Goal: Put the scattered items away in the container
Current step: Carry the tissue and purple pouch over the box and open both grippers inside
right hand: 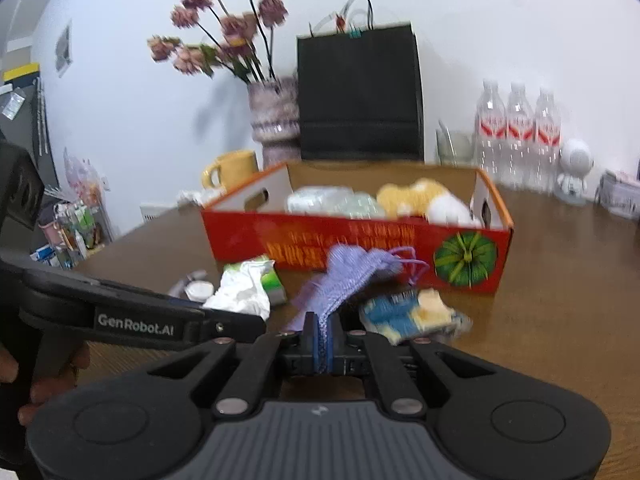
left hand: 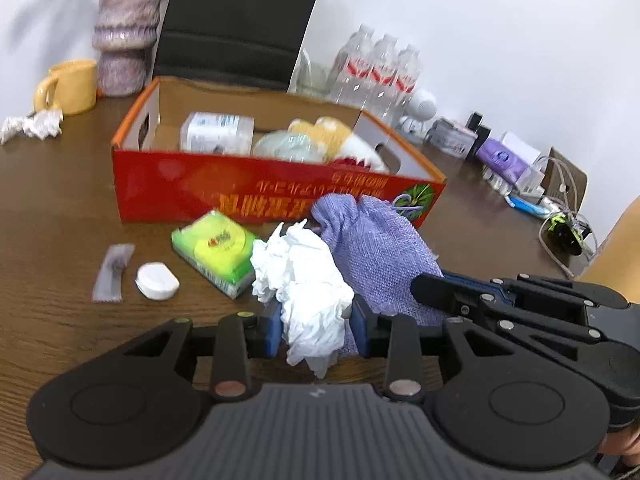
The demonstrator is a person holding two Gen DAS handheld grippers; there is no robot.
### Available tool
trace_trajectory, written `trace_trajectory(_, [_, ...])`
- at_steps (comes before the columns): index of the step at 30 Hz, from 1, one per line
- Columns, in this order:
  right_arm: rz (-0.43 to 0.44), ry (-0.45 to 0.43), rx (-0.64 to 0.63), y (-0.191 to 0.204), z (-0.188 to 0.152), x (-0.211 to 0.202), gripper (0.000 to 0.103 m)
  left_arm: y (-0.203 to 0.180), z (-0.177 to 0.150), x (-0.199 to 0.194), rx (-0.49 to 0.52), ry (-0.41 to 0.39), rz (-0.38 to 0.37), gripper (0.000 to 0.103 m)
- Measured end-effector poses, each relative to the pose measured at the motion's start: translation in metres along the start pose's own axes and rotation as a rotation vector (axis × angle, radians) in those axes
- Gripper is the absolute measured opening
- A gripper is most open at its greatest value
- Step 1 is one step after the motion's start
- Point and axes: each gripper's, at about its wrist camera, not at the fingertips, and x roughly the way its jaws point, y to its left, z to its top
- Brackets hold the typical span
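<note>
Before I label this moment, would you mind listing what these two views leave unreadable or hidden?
- Printing on the red box: left wrist view, upside down and motion-blurred.
- Box contents behind the yellow plush: right wrist view, the near wall hides their lower parts.
- Blue and yellow packet: right wrist view, too blurred to identify.
- Purple pouch: left wrist view, partly hidden by the crumpled tissue and the right gripper.

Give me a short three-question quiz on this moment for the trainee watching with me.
1. True or false: the left hand-held gripper is shut on the crumpled white tissue.
2. What does the right hand-held gripper hold? A) green tissue pack B) purple knitted pouch C) yellow mug
3. Fill in: the scattered items go into the red ____.

Key: 1 true. 2 B, the purple knitted pouch. 3 cardboard box.
</note>
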Motion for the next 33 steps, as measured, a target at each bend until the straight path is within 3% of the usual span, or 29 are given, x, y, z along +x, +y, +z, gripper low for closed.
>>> trace_trajectory(12, [-0.009, -0.143, -0.056, 0.010, 0.045, -0.032, 0.003, -0.008, 0.036, -0.043, 0.055, -0.143, -0.008, 0.035])
trace_trajectory(20, [-0.032, -0.180, -0.076, 0.001, 0.091, -0.009, 0.003, -0.003, 0.089, -0.038, 0.084, -0.216, 0.034, 0.035])
trace_trajectory(25, [-0.042, -0.149, -0.065, -0.008, 0.118, 0.024, 0.003, 0.010, 0.125, -0.009, 0.064, -0.166, 0.063, 0.035])
trace_trajectory(33, [-0.048, -0.009, -0.008, -0.026, 0.148, 0.104, 0.003, 0.035, 0.165, 0.067, 0.042, -0.006, 0.159, 0.035])
